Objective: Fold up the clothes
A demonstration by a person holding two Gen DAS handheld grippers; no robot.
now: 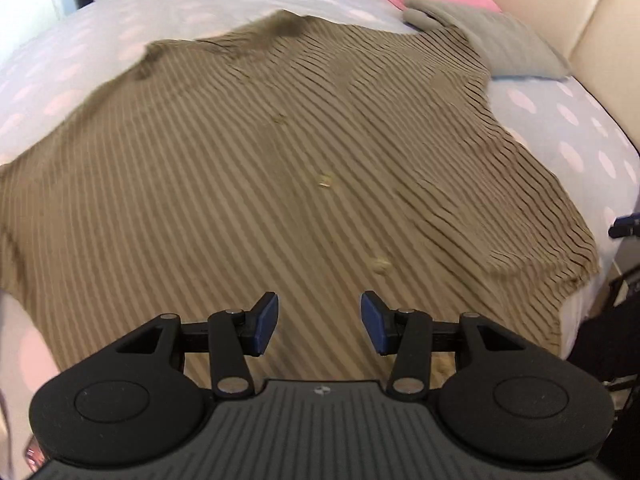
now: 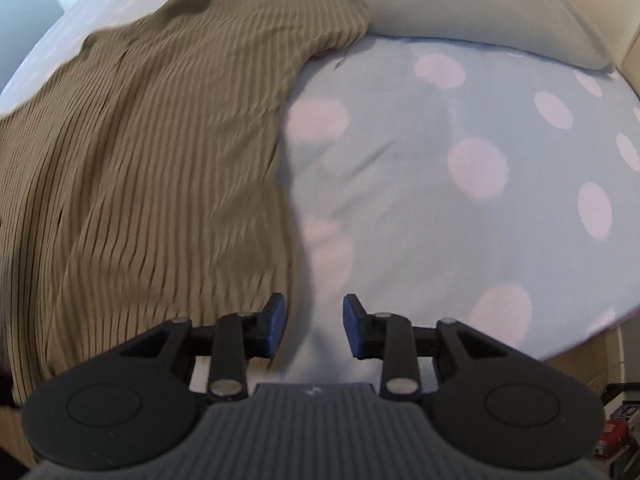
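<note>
The striped brown shirt (image 1: 256,184) is seen spread flat on the dotted bedsheet (image 2: 460,152), buttons up, its far corner touching the grey pillow (image 1: 504,44). No fold is visible yet; both sleeves are still laid out, so the task is judged barely begun. The left gripper (image 1: 319,322) is held above the shirt's near hem, jaws apart, nothing between them. The right gripper (image 2: 314,326) is poised at the shirt's edge, towards the bare sheet, jaws likewise apart and empty. Sleeves, sides and the final halving are all left to be done.
</note>
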